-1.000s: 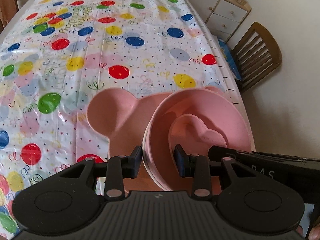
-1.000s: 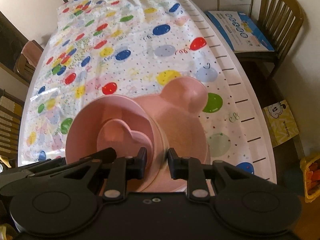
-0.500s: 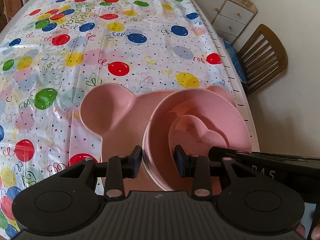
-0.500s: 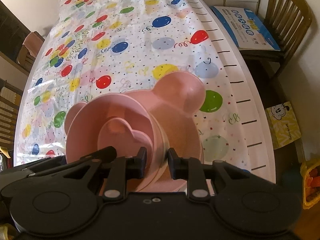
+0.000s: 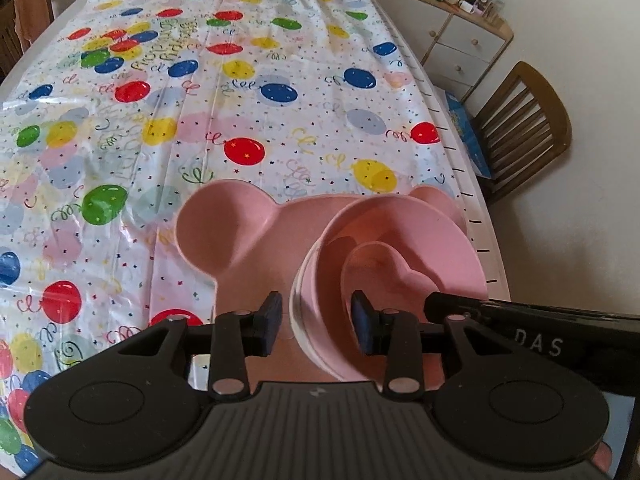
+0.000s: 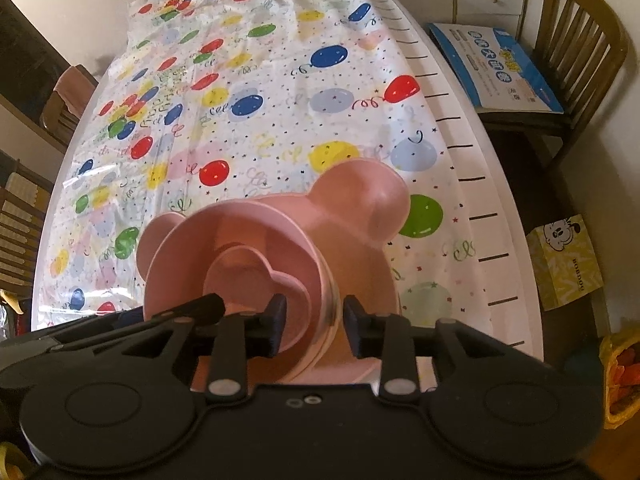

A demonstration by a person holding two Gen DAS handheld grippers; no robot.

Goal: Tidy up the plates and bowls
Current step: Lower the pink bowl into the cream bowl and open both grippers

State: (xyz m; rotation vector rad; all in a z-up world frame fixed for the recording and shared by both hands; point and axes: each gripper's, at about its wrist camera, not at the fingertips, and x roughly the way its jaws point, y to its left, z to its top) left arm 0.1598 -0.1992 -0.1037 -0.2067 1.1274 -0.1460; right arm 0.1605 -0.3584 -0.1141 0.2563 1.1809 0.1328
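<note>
A: What lies at left?
B: The table (image 5: 486, 240), under a balloon cloth (image 5: 160, 120). On it, near the right edge, rests a pink bear plate (image 5: 224, 232); a round bowl (image 5: 420, 232) stands on the plate, with a heart dish (image 5: 384, 264) nested inside the bowl.

A: And the left gripper (image 5: 316, 322)?
B: Its jaws straddle the bowl's near-left wall and are opening; the pads stand clear of it.

A: The right gripper (image 6: 314, 320)?
B: It straddles the bowl's (image 6: 240, 232) right wall over the plate (image 6: 360, 200); jaws opening, pads apart from the wall.

A: Farthest right?
B: A chair (image 6: 580, 40) bearing a blue box (image 6: 496, 64).
</note>
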